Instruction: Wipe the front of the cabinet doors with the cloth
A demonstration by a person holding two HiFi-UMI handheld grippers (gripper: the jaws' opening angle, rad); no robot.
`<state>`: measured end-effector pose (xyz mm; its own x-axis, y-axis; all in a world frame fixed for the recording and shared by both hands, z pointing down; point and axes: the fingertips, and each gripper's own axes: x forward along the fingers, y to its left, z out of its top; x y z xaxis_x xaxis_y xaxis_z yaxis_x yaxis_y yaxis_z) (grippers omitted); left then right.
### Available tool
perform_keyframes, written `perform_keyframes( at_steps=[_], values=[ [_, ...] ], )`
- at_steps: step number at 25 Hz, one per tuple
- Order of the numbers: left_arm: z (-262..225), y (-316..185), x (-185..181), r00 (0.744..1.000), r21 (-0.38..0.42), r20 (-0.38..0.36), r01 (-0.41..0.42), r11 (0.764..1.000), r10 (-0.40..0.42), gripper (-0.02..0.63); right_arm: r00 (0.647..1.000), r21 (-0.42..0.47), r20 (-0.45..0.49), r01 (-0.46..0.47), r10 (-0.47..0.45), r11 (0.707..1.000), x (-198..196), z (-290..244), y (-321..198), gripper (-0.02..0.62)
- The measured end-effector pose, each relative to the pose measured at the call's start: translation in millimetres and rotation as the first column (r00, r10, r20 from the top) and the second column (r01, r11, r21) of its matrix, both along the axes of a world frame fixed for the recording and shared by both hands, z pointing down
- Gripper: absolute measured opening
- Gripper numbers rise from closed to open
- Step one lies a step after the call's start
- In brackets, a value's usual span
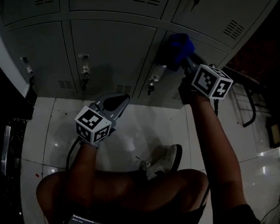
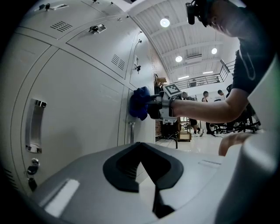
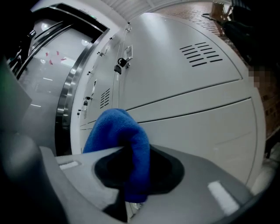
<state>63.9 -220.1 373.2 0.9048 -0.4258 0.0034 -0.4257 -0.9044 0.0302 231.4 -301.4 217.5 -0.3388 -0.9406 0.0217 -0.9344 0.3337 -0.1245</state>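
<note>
A blue cloth (image 1: 176, 47) is pressed against the front of a grey cabinet door (image 1: 111, 46), beside its latch. My right gripper (image 1: 180, 58) is shut on the cloth, arm stretched forward. In the right gripper view the blue cloth (image 3: 120, 140) bulges out of the jaws toward the door panel (image 3: 197, 122). From the left gripper view the same cloth (image 2: 140, 103) and right gripper (image 2: 159, 106) show against the door (image 2: 78, 109). My left gripper (image 1: 120, 101) hangs lower, away from the doors, jaws shut on nothing (image 2: 142, 168).
Door handles with locks (image 1: 84, 72) (image 2: 34, 124) stick out of the cabinet fronts. Below lie a glossy white tiled floor (image 1: 132, 135), the person's bent legs and a shoe (image 1: 163, 159). A dark metal frame (image 1: 250, 105) stands at the right. Several people (image 2: 205, 109) are far off.
</note>
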Motion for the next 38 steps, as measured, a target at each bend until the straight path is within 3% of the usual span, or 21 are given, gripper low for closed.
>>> perform_keyframes(
  at_steps=[11, 22, 28, 33, 38],
  values=[
    [5.1, 2.0, 4.2, 1.000, 0.000, 0.020, -0.010, 1.000, 0.010, 0.006, 0.979, -0.003, -0.051, -0.199, 0.199, 0.980, 128.6, -10.0, 29.1, 0.072],
    [7.7, 2.3, 6.1, 0.999, -0.001, 0.030, -0.012, 1.000, 0.012, 0.006, 0.929, -0.028, 0.011, -0.369, 0.370, 0.929, 215.9, -3.0, 49.3, 0.072],
    [7.7, 0.7, 3.6, 1.000, -0.006, 0.025, -0.004, 1.000, 0.004, 0.006, 0.945, -0.021, 0.066, -0.321, 0.322, 0.947, 186.8, 0.6, 61.8, 0.072],
    [6.9, -0.2, 3.1, 1.000, -0.007, 0.022, -0.002, 1.000, 0.002, 0.005, 0.984, -0.022, 0.044, -0.171, 0.171, 0.985, 104.1, 14.4, 60.0, 0.072],
    [4.3, -1.0, 2.0, 1.000, -0.006, 0.012, 0.003, 1.000, -0.003, 0.006, 0.998, -0.057, 0.047, -0.044, 0.047, 0.997, 27.1, 40.5, 41.1, 0.072]
  ],
)
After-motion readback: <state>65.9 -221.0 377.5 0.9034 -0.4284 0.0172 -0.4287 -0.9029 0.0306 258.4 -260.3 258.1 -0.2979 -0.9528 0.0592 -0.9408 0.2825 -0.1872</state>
